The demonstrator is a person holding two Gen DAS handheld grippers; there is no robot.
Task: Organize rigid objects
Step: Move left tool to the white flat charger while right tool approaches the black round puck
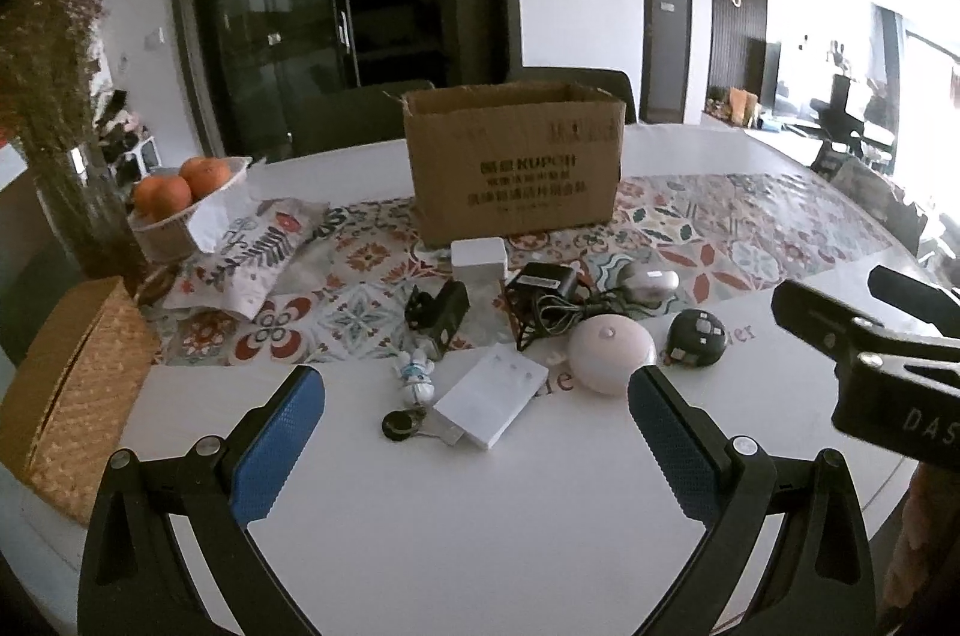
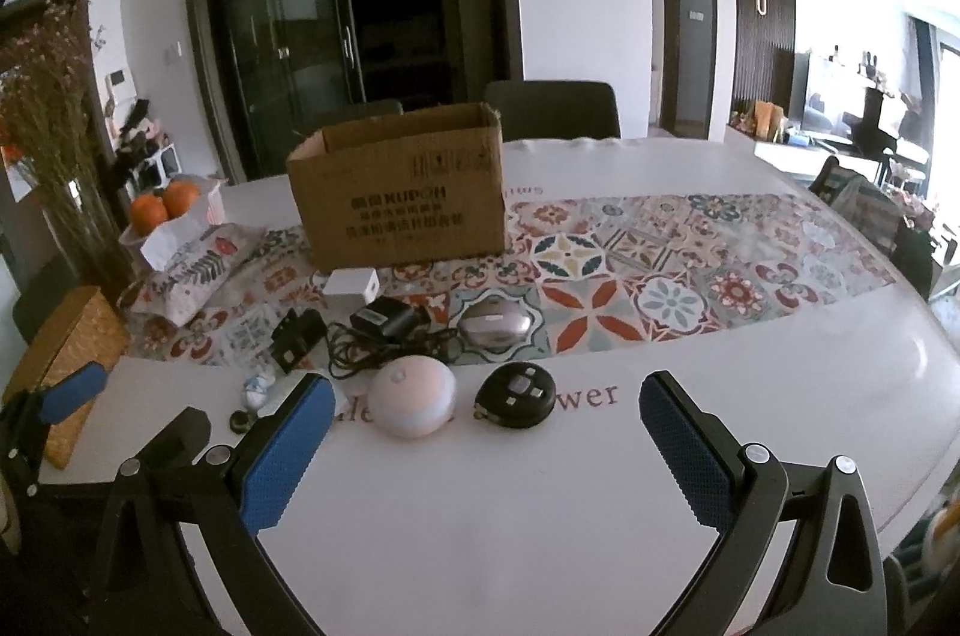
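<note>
An open cardboard box [image 1: 516, 162] stands on the patterned runner; it also shows in the right wrist view [image 2: 402, 192]. In front of it lie small objects: a white cube [image 1: 478, 261], a black adapter with cables [image 1: 543, 288], a silver mouse [image 1: 651, 281], a pink dome [image 1: 611, 357] [image 2: 411, 396], a black round gadget [image 1: 696, 336] [image 2: 516, 393], a flat white box [image 1: 492, 402], a key fob [image 1: 399, 423] and a small figurine [image 1: 417, 375]. My left gripper [image 1: 477, 396] is open and empty above the table before the flat white box. My right gripper [image 2: 486, 408] is open and empty before the dome and round gadget.
A bowl of oranges [image 1: 180, 192] and a floral pouch [image 1: 252, 252] sit at the left. A vase of dried flowers [image 1: 66, 108] and a woven basket [image 1: 72, 390] stand at the left edge. Chairs [image 2: 552, 108] stand behind the white table [image 1: 510, 516].
</note>
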